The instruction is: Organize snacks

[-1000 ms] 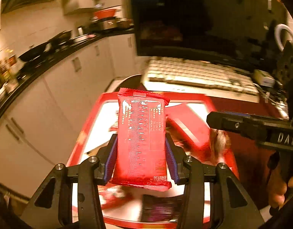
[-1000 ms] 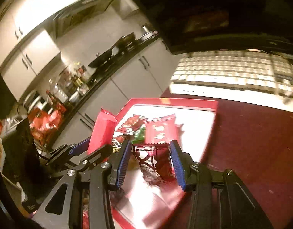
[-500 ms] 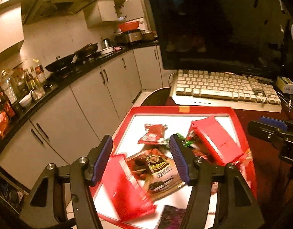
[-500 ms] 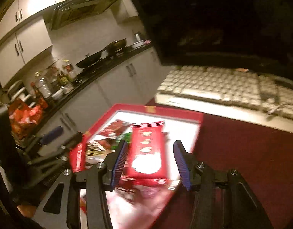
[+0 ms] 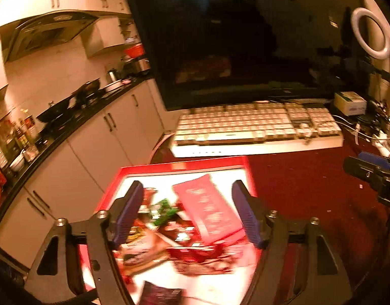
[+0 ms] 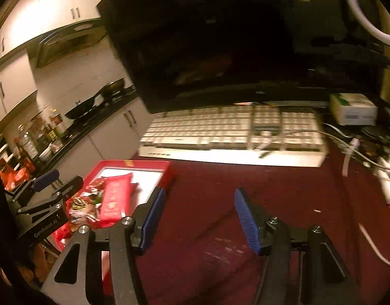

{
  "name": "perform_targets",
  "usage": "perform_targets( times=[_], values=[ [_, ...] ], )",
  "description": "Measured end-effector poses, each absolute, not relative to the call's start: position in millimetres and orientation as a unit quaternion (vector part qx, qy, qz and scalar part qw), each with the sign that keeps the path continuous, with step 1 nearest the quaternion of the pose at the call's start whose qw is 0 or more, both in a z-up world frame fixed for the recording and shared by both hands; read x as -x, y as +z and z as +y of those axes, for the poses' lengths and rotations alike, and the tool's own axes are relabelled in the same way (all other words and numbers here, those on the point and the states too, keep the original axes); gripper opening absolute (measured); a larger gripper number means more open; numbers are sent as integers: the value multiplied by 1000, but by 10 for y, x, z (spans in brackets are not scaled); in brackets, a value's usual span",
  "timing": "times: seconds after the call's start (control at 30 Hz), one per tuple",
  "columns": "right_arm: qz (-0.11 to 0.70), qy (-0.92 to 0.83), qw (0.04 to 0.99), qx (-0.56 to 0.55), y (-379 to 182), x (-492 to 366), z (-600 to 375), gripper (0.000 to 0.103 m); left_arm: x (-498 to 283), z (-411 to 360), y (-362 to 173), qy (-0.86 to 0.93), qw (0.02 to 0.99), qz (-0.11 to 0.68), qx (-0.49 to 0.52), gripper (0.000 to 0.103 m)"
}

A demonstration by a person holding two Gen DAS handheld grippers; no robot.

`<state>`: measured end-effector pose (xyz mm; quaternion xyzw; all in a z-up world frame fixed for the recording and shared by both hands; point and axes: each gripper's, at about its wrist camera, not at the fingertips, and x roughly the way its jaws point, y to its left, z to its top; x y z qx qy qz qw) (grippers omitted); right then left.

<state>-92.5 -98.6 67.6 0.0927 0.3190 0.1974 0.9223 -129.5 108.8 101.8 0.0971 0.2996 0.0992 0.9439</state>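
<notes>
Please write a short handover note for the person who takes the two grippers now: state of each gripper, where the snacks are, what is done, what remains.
Left gripper: open, empty, above the red tray.
Right gripper: open, empty, over the dark red table, right of the tray.
Snacks: all in the tray, in a loose overlapping pile; the long red packet lies on top.
Done: snacks are in the tray.
Left: possibly tidy the pile.

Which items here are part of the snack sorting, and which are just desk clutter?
Job:
red tray
long red packet
mixed snack packets
left gripper, jaws open, empty
right gripper, jaws open, empty

Clutter:
keyboard
monitor
small white box
ring light
</notes>
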Motion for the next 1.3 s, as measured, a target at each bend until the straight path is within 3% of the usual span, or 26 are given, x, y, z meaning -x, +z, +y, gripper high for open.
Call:
perform_targets(
  times=[0.17, 0.53, 1.3],
  values=[
    [316, 164, 929, -102, 637, 1029, -1413, 59, 1252, 694, 969, 60, 946, 305, -94, 82],
    [319, 141, 929, -121, 557, 1092, -1895, 61, 1219, 65, 885, -15, 950, 299, -89, 82],
    [334, 126, 927, -117, 415, 992, -2001, 61, 991, -68, 814, -4, 943, 326, -68, 82]
  ],
)
